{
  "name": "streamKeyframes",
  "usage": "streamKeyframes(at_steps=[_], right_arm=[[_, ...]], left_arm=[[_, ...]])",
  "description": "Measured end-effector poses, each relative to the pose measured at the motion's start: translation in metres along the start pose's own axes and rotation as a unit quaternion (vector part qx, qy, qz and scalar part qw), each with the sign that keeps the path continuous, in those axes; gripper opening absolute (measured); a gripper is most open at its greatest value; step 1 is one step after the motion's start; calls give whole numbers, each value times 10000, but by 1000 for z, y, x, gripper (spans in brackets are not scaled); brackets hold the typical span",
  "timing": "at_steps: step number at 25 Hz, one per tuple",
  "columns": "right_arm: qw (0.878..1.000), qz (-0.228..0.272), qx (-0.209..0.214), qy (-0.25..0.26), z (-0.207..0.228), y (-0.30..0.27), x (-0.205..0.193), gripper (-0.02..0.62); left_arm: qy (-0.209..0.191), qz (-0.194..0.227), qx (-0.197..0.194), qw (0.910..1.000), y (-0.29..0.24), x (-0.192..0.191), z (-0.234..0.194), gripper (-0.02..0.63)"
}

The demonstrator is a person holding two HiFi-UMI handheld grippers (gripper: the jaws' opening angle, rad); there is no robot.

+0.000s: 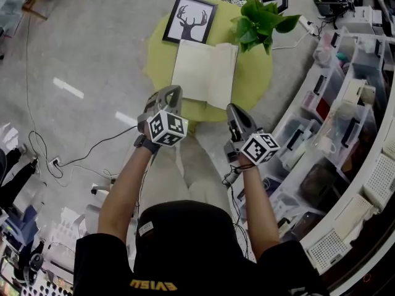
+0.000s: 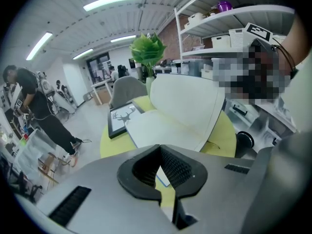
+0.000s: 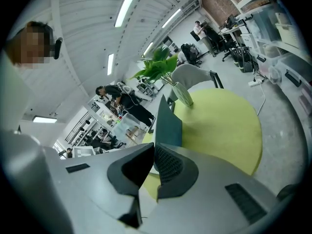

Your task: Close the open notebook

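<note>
Hovering just short of the notebook (image 1: 199,73) on the person's side, the left gripper (image 1: 171,91) and right gripper (image 1: 233,110) are both pointing down toward it with their jaws together and nothing between the pads. The notebook is lying open in the middle of the round table (image 1: 256,79), its left page resting flat while its right cover (image 3: 168,123) is standing up at a steep tilt rather than lying down. A framed picture (image 1: 190,19) is sitting just beyond the notebook's far left corner, and a plant (image 1: 259,20) is standing just beyond its far right corner. The closing looks barely under way, and the raised cover is probably the weak point: a nudge from its inner side would likely be tipping it back open instead of over. With shut jaws only pushing, not gripping, the whole notebook may be sliding away from the person, toward the picture and the plant. A sweep carried too far past the notebook's right edge could be knocking the plant over.
</note>
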State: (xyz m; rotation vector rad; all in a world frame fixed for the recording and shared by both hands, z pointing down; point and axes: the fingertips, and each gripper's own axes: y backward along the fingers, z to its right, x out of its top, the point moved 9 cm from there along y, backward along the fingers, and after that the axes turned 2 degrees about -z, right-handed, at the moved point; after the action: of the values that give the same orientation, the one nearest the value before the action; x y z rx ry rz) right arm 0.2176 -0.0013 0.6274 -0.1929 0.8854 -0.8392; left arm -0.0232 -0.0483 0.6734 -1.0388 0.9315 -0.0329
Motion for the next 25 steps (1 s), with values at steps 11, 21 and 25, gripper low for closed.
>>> streamKeyframes(at_steps=[11, 21, 25], right_arm=[[9997, -136, 168, 148, -16, -14, -1, 12], [9988, -299, 285, 266, -31, -33, -5, 12], [9986, -348, 302, 246, -34, -39, -9, 12]], left_arm=[[183, 240, 197, 9994, 25, -6, -2, 17], [196, 242, 117, 9994, 38, -20, -1, 17], [227, 198, 121, 9995, 41, -27, -5, 17]])
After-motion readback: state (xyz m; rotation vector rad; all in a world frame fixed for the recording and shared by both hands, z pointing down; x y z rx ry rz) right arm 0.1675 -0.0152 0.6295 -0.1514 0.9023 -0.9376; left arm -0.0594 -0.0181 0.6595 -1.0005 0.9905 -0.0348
